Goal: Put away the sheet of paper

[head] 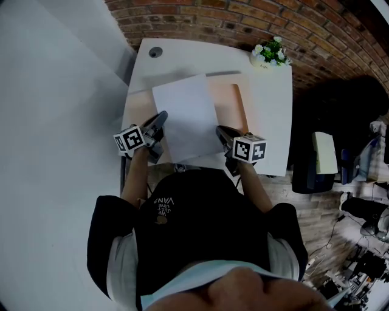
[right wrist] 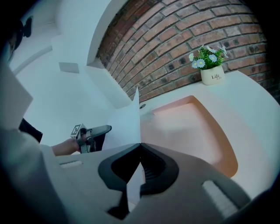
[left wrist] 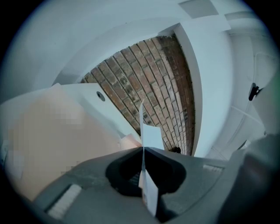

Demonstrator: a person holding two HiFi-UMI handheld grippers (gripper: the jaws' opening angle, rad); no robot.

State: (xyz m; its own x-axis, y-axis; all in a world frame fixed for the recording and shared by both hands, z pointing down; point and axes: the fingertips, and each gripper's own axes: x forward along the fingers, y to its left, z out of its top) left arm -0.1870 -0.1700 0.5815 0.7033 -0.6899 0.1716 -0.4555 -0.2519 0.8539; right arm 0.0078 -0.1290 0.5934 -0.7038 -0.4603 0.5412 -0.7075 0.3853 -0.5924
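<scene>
A white sheet of paper [head: 188,115] is held above the desk between both grippers. My left gripper [head: 159,121] is shut on its left edge and my right gripper [head: 222,132] is shut on its right edge. In the left gripper view the sheet [left wrist: 151,135] runs edge-on through the closed jaws of the left gripper [left wrist: 143,151]. In the right gripper view the paper [right wrist: 124,127] rises from the closed jaws of the right gripper [right wrist: 140,146], with the left gripper [right wrist: 94,131] beyond it. An orange folder [head: 234,103] lies open on the desk, partly under the sheet.
The white desk [head: 267,121] stands against a brick wall [head: 243,18]. A small potted plant [head: 270,53] sits at its back right corner, a round cable hole [head: 155,52] at the back left. Dark furniture and clutter [head: 328,158] stand to the right.
</scene>
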